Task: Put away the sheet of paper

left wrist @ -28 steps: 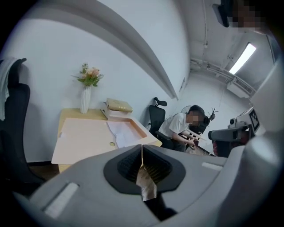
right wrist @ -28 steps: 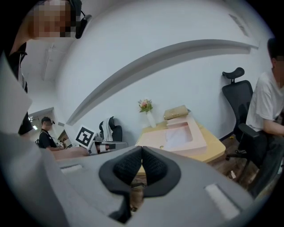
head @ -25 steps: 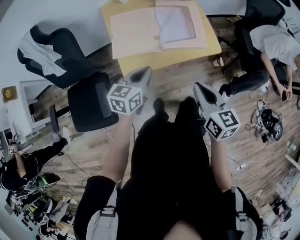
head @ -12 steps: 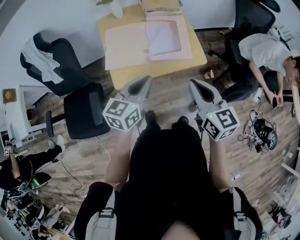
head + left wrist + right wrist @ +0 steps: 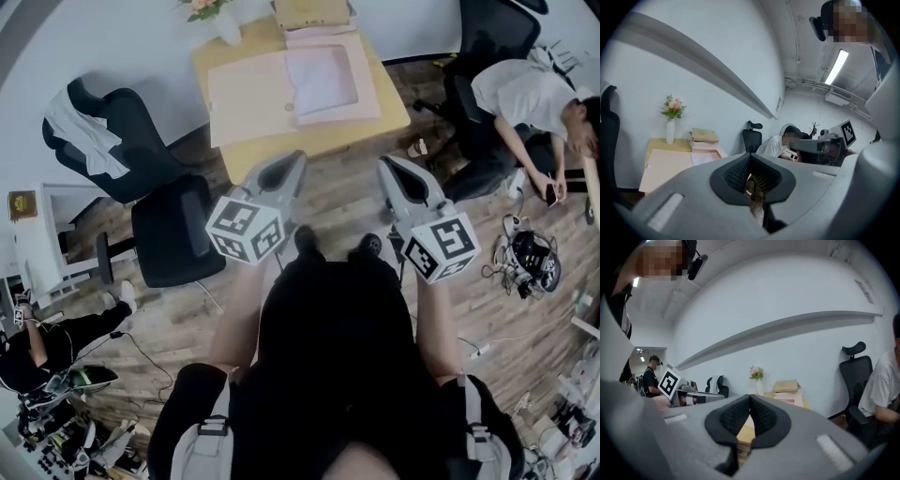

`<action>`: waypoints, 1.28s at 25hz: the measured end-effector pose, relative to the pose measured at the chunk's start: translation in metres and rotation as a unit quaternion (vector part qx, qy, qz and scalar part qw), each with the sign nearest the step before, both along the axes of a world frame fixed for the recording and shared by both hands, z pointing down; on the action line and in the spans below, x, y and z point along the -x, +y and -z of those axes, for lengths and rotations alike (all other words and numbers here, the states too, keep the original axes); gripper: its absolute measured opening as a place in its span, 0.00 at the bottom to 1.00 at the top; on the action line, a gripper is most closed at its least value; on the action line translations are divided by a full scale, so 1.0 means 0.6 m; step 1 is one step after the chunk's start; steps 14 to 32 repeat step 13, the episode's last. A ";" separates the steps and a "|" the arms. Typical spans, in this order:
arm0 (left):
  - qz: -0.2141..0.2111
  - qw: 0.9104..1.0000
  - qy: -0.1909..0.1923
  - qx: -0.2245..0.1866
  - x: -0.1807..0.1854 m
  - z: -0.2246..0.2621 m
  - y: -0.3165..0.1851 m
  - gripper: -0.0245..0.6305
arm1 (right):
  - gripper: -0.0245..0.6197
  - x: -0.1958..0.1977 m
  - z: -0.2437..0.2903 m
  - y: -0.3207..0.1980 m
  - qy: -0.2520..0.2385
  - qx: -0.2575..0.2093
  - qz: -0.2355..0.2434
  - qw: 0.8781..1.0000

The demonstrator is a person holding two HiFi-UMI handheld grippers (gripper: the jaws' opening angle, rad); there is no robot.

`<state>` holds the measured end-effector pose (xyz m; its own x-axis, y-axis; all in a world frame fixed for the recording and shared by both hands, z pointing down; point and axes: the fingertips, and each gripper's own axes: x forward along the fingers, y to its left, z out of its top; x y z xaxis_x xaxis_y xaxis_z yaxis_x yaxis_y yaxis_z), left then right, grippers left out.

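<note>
Left gripper view and right gripper view show the same state: the left gripper (image 5: 750, 157) and the right gripper (image 5: 750, 398) are each pressed together at the tips, and nothing is pinched between the pads. Both are held out over the wooden floor, well apart from the yellow table (image 5: 319, 142).

The sheet of paper (image 5: 322, 79) is seen lying flat on the right half of an open pink folder (image 5: 246, 94) on that table. Two stages are fitted by this: a sheet waiting to be filed, or one already laid in its folder. Any further handling would call for the table to be reached and the jaws parted.

Whether the sheet is tucked under a pocket or lies loose cannot be made out. The table's far edge, by a vase (image 5: 220, 21), is cut off.
</note>
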<state>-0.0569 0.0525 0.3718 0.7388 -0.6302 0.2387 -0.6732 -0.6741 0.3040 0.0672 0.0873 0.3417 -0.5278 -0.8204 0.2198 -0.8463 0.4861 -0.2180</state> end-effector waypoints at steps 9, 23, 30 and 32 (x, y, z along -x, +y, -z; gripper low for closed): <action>-0.032 0.999 0.002 -0.004 0.024 0.003 0.014 0.05 | 0.04 0.049 0.011 0.011 0.000 -0.016 -0.016 1.000; -0.037 0.999 0.006 -0.008 0.048 0.005 0.008 0.05 | 0.04 0.075 0.005 0.013 0.002 -0.015 -0.020 1.000; -0.037 0.999 0.006 -0.008 0.048 0.005 0.008 0.05 | 0.04 0.075 0.005 0.013 0.002 -0.015 -0.020 1.000; -0.037 0.999 0.006 -0.008 0.048 0.005 0.008 0.05 | 0.04 0.075 0.005 0.013 0.002 -0.015 -0.020 1.000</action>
